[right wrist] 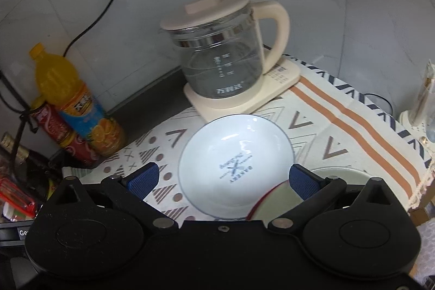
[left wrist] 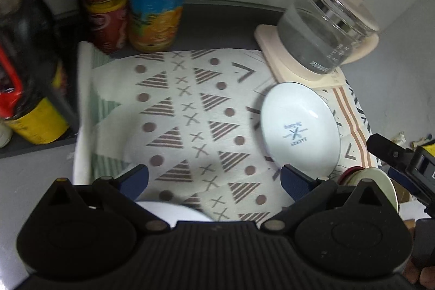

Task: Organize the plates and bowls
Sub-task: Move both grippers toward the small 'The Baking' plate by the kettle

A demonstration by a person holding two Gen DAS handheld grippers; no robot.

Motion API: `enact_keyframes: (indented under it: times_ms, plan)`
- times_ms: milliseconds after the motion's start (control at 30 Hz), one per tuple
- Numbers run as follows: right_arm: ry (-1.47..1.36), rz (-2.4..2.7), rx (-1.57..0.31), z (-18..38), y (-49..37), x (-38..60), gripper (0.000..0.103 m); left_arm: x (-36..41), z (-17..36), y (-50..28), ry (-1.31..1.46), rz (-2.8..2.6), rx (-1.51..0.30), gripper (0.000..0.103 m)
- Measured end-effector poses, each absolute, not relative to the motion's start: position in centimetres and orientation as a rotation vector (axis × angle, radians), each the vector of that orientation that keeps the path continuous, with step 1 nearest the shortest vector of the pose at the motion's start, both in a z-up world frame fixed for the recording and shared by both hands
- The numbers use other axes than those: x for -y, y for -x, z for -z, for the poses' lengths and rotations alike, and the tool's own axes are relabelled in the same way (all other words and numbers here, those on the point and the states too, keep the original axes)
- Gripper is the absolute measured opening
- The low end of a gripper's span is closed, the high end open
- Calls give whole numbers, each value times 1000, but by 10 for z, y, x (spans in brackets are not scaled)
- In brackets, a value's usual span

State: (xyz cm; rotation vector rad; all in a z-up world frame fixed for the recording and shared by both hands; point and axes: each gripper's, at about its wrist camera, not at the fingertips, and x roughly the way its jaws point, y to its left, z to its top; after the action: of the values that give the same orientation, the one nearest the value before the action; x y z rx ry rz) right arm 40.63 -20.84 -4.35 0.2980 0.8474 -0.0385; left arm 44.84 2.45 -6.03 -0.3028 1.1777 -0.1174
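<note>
Both the left tongs (left wrist: 214, 181) and the right tongs (right wrist: 224, 180) gape wide with nothing between their pads. The white bowl (right wrist: 236, 166) sits at the centre of the right wrist view on the patterned cloth (left wrist: 190, 113), just below the glass kettle (right wrist: 220, 56). A red-rimmed plate (right wrist: 274, 201) touches its lower right edge.

Bowls: one white bowl (right wrist: 236, 166) with blue print inside.
Plates: at least two, a pale plate (right wrist: 274, 204) with a red rim and a second one (right wrist: 339, 172) behind it; a white dish edge (left wrist: 174, 211) shows below the left gripper, kind unclear.
Kettles: one (right wrist: 217, 56), on one base (right wrist: 244, 99).
Bottles: two, one orange (right wrist: 78, 105), one red (right wrist: 61, 133).
Cloths: one (left wrist: 190, 113).
</note>
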Motion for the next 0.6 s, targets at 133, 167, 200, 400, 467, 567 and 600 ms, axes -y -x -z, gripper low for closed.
enact_keyframes:
  times_ms: [133,167,200,400,467,567,600]
  plan:
    - [-289,70,-848,43,-410,219,103,-12,64,-459,305,131,-1197,101]
    - [-290,79,-853,43,-411,222,103,-9,66,-461,307,132,-1200,101]
    - [-296,85,-860,44,-413,226,103,-7,67,-463,312,131,-1204,101]
    - [-384,52,-918,47,-428,250,100,8,79,-476,343,114,-1229,101]
    - [-384,53,-936,51,-433,257,100,13,84,-481,365,97,-1244,100]
    - [-358,72,-976,57,-445,266,100,20,93,-484,397,87,-1243,100]
    - [-355,61,-982,58,-449,269,100,23,97,-486,412,87,-1252,100]
